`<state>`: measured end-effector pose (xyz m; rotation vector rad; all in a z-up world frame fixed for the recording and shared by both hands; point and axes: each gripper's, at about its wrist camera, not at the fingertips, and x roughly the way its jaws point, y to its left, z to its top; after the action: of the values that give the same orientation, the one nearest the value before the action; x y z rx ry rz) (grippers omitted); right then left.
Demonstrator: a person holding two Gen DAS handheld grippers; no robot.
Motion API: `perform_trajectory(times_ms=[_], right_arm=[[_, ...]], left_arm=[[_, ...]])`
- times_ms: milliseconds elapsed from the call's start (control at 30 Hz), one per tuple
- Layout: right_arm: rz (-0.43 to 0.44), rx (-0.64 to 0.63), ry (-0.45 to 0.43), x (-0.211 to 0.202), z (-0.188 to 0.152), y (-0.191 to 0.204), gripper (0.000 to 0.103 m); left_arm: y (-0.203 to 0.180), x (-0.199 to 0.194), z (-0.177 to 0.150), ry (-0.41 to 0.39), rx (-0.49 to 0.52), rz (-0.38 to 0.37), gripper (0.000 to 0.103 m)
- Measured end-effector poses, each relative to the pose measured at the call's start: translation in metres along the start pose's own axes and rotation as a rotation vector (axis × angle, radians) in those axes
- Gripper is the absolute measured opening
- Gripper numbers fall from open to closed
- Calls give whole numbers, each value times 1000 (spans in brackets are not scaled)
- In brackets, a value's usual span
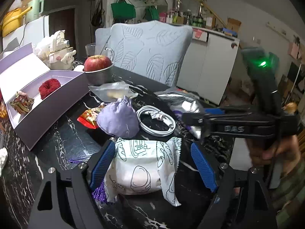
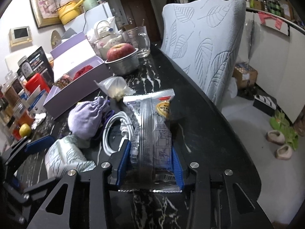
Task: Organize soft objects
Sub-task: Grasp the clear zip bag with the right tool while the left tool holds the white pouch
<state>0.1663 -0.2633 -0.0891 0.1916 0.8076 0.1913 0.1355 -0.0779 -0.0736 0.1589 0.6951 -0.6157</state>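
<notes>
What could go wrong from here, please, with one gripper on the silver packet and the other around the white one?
1. The right gripper pinches the silver packet near its bottom edge, so it may flop or slip when lifted.
2. The left gripper is open around the white printed packet; closing may also catch the purple tassel beside it.

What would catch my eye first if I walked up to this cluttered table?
Probably the silver foil packet pinched upright between the blue pads of the right tool. Next, the white patterned packet sitting between the left tool's spread pads. Behind, a red apple in a metal bowl beside a lilac box.
</notes>
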Motion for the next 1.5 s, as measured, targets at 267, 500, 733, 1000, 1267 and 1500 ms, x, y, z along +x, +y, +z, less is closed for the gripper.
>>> perform_trajectory(times_ms=[267,500,733,1000,1267,1500], right_arm=[[-5,-18,21,-14,-10,-2,40],[-15,-7,13,-19,-13,-7,40],[4,-22,5,-22,-15,-1,40],[8,-44,8,-29,-18,5,40],[-1,-36,21,-28,-21,4,40],[4,-34,20,-27,-23,5,40]], left_arm=[[-9,24,-1,90,85,60,82],[-11,15,-1,43,67,35,58],[-14,4,1,33,53,14,49],[-5,5,-2,60,-30,-23,54],[-11,23,-7,122,32,54,71],[10,23,-12,148,-84,-4,67]])
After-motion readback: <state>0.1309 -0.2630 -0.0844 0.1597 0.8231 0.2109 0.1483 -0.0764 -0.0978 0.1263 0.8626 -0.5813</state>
